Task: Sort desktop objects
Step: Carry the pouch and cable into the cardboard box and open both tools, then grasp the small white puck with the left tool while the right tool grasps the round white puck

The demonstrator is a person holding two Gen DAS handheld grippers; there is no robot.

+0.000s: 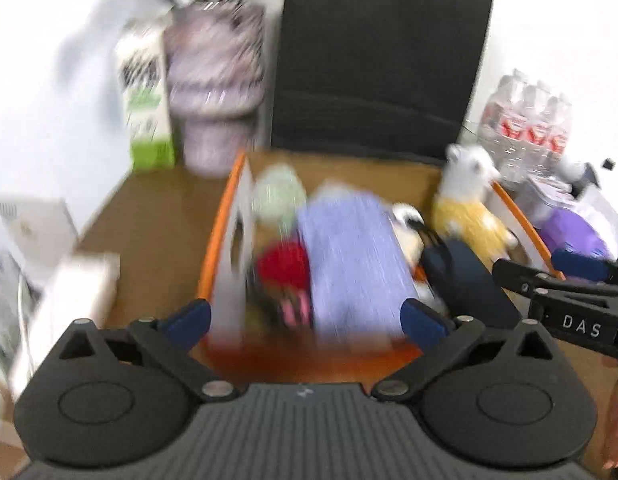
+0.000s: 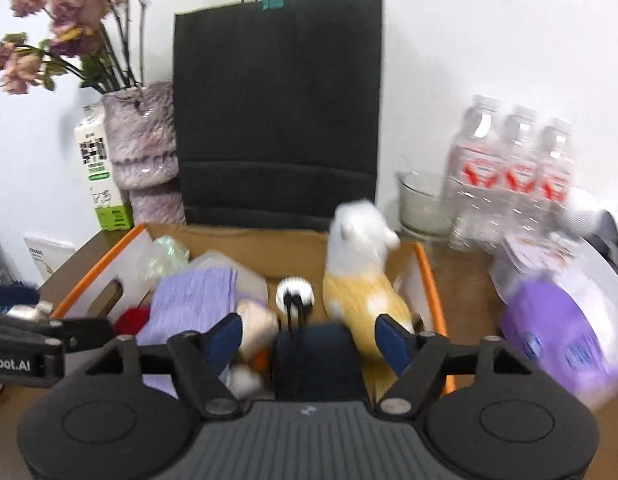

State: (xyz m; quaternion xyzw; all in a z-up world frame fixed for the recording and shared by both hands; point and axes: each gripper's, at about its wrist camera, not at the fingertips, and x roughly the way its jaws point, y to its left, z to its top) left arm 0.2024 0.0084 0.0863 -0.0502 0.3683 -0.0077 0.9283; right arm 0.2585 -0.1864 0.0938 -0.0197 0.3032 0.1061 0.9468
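Observation:
An orange-rimmed cardboard box (image 1: 219,232) (image 2: 431,280) on the brown desk holds a lilac cloth (image 1: 353,256) (image 2: 193,300), a red item (image 1: 283,266) (image 2: 131,320), a white-and-yellow plush animal (image 1: 467,200) (image 2: 361,276), a dark blue item (image 1: 467,280) (image 2: 317,360) and a white ball with black stripes (image 2: 295,294). My left gripper (image 1: 305,320) is open and empty above the box's near edge. My right gripper (image 2: 309,340) is open and empty above the dark blue item; it also shows in the left wrist view (image 1: 541,276) at the right.
A black paper bag (image 2: 277,108) stands behind the box. A fuzzy vase of dried flowers (image 2: 143,148) and a milk carton (image 2: 101,168) stand back left. Water bottles (image 2: 513,176), a glass bowl (image 2: 423,204) and a purple pack (image 2: 557,344) are at the right.

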